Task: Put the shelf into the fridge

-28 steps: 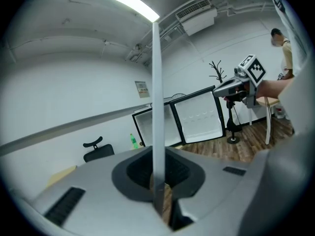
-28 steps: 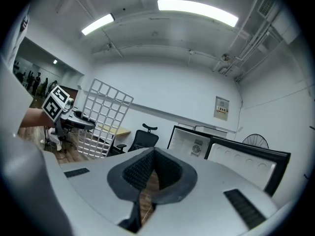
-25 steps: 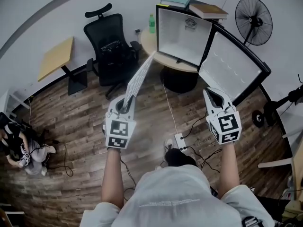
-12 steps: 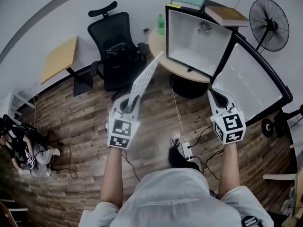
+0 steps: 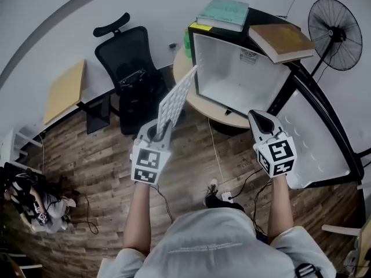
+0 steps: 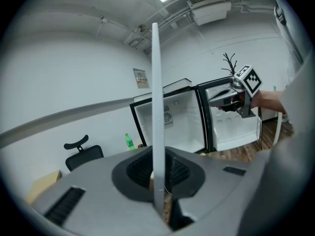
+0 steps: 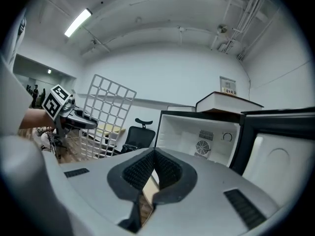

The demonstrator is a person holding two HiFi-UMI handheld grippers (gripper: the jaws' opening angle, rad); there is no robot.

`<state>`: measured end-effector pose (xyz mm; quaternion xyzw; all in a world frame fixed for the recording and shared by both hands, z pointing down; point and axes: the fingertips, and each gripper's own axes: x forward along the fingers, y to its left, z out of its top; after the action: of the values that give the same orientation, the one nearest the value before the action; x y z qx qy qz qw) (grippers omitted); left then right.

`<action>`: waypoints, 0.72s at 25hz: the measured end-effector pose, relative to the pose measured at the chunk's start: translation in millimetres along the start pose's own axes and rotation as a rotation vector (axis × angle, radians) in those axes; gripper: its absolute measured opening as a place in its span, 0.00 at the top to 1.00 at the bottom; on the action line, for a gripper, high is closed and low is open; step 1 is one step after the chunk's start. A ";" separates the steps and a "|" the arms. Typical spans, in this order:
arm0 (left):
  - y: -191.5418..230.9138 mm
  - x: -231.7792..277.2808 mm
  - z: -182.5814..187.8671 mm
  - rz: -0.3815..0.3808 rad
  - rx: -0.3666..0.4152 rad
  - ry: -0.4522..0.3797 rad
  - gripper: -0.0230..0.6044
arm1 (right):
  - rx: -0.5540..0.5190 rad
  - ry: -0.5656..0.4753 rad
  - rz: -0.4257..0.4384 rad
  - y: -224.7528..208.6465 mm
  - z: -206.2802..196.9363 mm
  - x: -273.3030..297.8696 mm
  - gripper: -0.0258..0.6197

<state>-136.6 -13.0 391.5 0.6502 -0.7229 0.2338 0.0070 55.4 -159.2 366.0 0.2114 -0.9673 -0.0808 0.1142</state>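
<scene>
The shelf (image 5: 177, 100) stands on edge, clamped by its near end in your left gripper (image 5: 155, 130), its long axis running far and slightly right toward the left wall of the open fridge (image 5: 237, 77), which lies to the shelf's right, in front of your right gripper (image 5: 259, 120), pinched shut on nothing.

person wears a pale grey short-sleeved t-shirt (image 5: 211, 245) with a faint line of small print across it. left gripper (image 5: 156, 127) and right gripper (image 5: 257, 116) are light grey moulded shells tapering forward, with dark slotted vents. each has black ribbed pads (image 7: 140, 171) in a dark recess and a white cube (image 5: 146, 165) of black square markers at the rear.
</scene>
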 end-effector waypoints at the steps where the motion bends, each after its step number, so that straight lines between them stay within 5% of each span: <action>1: 4.6 12.0 4.6 -0.002 -0.001 -0.001 0.90 | -0.004 0.002 -0.003 -8.7 0.7 10.0 0.94; 6: 16.0 62.2 12.8 -0.031 -0.030 0.002 0.90 | 0.013 0.020 -0.015 -40.2 -5.8 47.6 0.94; 18: 20.9 128.7 22.2 -0.180 -0.332 -0.083 0.90 | 0.021 0.055 -0.016 -63.8 -14.7 94.8 0.94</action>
<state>-169.6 -140.3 405.3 0.7113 -0.6900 0.0826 0.1052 0.2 -258.5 384.8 0.2226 -0.9628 -0.0659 0.1380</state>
